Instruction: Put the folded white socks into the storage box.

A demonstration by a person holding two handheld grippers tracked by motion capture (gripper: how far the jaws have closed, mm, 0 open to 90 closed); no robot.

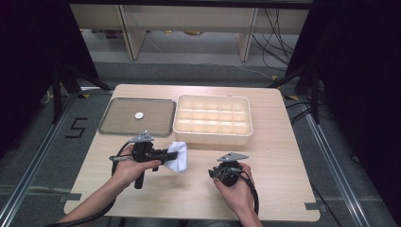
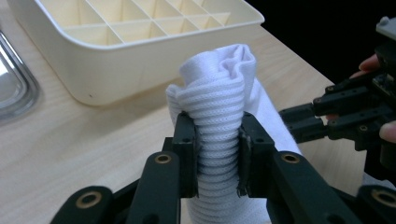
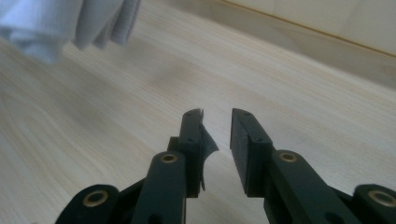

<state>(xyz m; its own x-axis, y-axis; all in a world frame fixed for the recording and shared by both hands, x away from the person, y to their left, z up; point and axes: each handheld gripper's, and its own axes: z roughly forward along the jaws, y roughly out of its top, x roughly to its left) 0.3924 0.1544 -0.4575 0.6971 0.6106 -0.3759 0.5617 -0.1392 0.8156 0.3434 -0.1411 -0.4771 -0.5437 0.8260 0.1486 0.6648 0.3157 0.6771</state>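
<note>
A black "5" is marked on the floor (image 1: 75, 127).

The near half of the desk (image 1: 279, 189) lies bare, so a gripper can sweep freely across it on the right and along the front edge. Toward the back, the cream divided tray (image 1: 213, 118) and the flat grey lid (image 1: 137, 117) stand side by side and block most of the far strip. The white cloth (image 1: 178, 156) hangs just before the tray, leaving a narrow lane between them.
</note>
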